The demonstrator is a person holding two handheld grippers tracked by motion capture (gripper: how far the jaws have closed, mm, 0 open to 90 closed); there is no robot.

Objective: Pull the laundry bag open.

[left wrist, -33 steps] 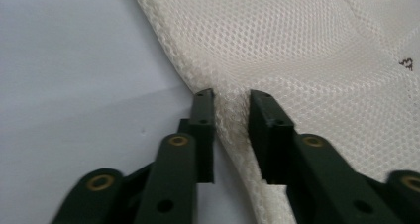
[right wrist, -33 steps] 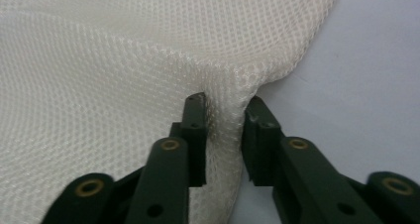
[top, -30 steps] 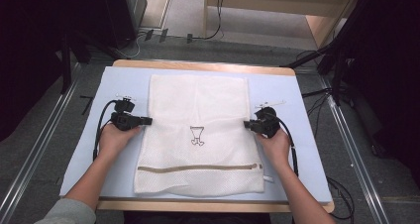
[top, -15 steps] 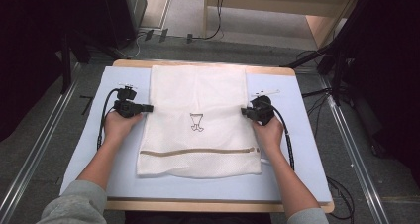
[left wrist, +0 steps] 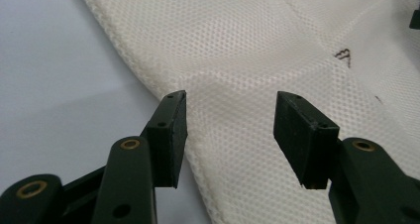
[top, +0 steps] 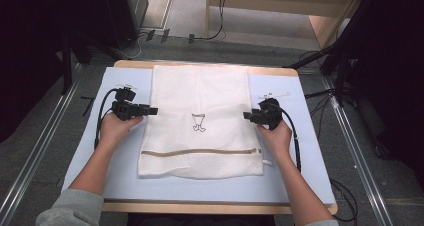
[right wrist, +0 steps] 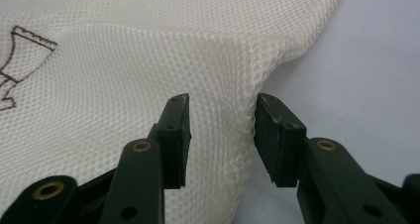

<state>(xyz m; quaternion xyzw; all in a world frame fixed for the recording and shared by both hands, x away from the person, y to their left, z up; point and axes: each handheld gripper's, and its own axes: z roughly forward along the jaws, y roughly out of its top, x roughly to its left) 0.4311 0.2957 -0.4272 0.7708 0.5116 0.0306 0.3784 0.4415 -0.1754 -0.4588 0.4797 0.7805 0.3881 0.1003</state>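
Now the white mesh bag (top: 200,121) lies flat mid-frame on the blue mat (top: 305,151). Left gripper (top: 150,110) and right gripper (top: 248,116) sit at its side edges, jaws just opened, pads off the fabric, apparently releasing after positioning it.

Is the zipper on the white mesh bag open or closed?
Closed, it seems: the tan zipper runs as one thin unbroken line across the mesh bag, with no gap showing.
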